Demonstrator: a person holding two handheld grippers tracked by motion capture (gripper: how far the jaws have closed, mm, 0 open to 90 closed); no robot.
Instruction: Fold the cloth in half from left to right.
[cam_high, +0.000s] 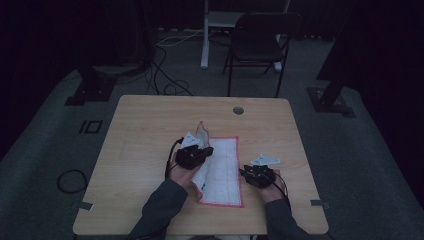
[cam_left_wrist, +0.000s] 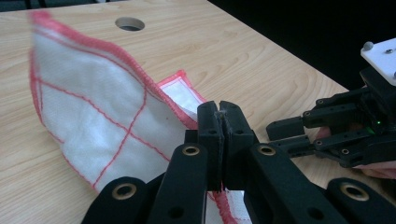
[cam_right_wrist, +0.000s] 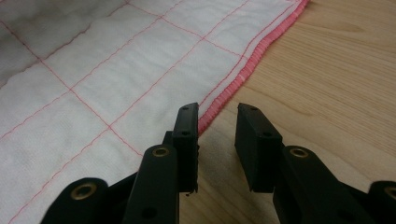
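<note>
Nearest the person, two dark sleeves (cam_high: 160, 205) come up from the table's (cam_high: 150, 130) near edge, each hand holding a black claw.

The right claw (cam_right_wrist: 217, 122) sits low over the wood at the right border of a white cloth (cam_right_wrist: 93, 74) with a thin red grid and a red stitched hem. Its jaws stand apart with a plain gap between them and nothing in it. The hem runs just past the tip of its left jaw, so the cloth lies to the left of and beyond this claw, while bare wood lies under and to the right of it. From above, the right claw (cam_high: 246, 173) rests just off the cloth's (cam_high: 222, 170) right edge, with a grey three-cornered plate (cam_high: 265, 160) on top.

The left claw (cam_left_wrist: 219, 114) has its jaws pressed tight together on the red hem of the cloth (cam_left_wrist: 93, 112). From the pinch, the cloth rises and billows up and away to the left of the claw, lifted off the table, and a flat corner of it lies just beyond the jaws. The other claw (cam_left_wrist: 289, 133) shows off to the right. From above, the left claw (cam_high: 206, 151) holds the raised fold over the cloth's left part.

Farther on, past the left claw, a round hole (cam_left_wrist: 130, 23) is set in the tabletop near the far edge. Beyond the table stand a dark folding chair (cam_high: 257, 42) and loose cables (cam_high: 165, 75) on the grey floor.
</note>
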